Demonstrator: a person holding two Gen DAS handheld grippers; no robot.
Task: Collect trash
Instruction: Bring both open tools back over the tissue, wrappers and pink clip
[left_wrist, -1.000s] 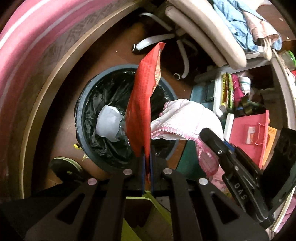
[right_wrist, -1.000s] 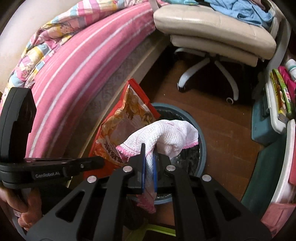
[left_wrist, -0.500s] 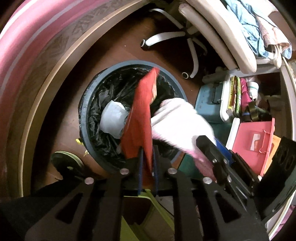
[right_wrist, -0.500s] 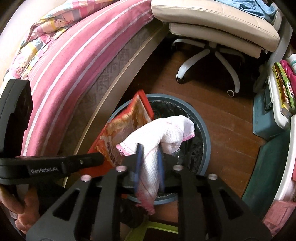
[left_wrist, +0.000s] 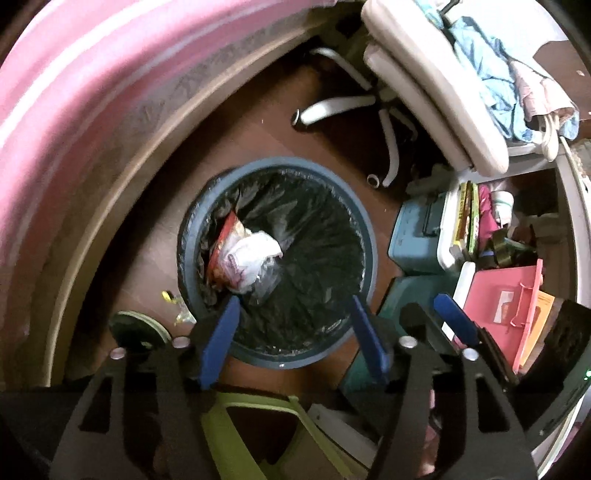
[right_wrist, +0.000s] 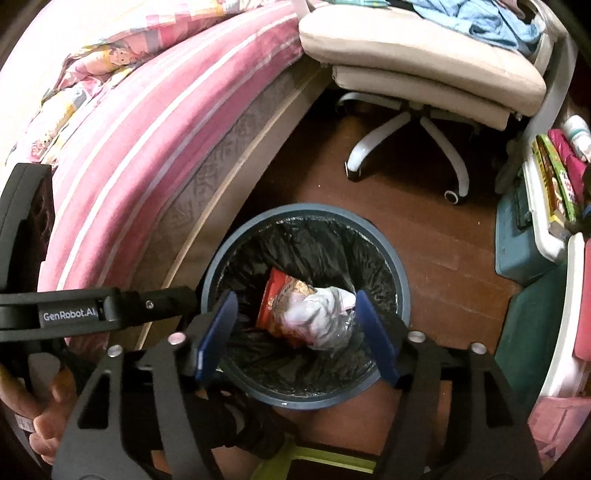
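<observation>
A round blue-grey trash bin (left_wrist: 370, 236) with a black liner stands on the wooden floor under both grippers. Inside it lie a red snack bag (left_wrist: 218, 248) and a white-and-pink cloth (left_wrist: 256, 251); the right wrist view shows the same bag (right_wrist: 272, 293) and cloth (right_wrist: 319, 314) in the bin (right_wrist: 306, 211). My left gripper (left_wrist: 293, 304) hangs over the rim, jaws opening, nothing between them. My right gripper (right_wrist: 295, 297) is also above the bin, jaws opening and empty. One blue finger (left_wrist: 453, 318) of the right gripper shows at the right of the left wrist view.
A bed with a pink striped mattress (right_wrist: 140, 122) runs along the left. A beige office chair (right_wrist: 417, 55) on a white wheeled base stands behind the bin. A teal box (left_wrist: 417, 236), books and a pink folder (left_wrist: 506, 295) crowd the right. A hand (right_wrist: 44, 410) holds the left gripper's handle.
Both grippers went from shut to wide apart. The red bag left the left gripper and the cloth left the right one; both now lie in the bin.
</observation>
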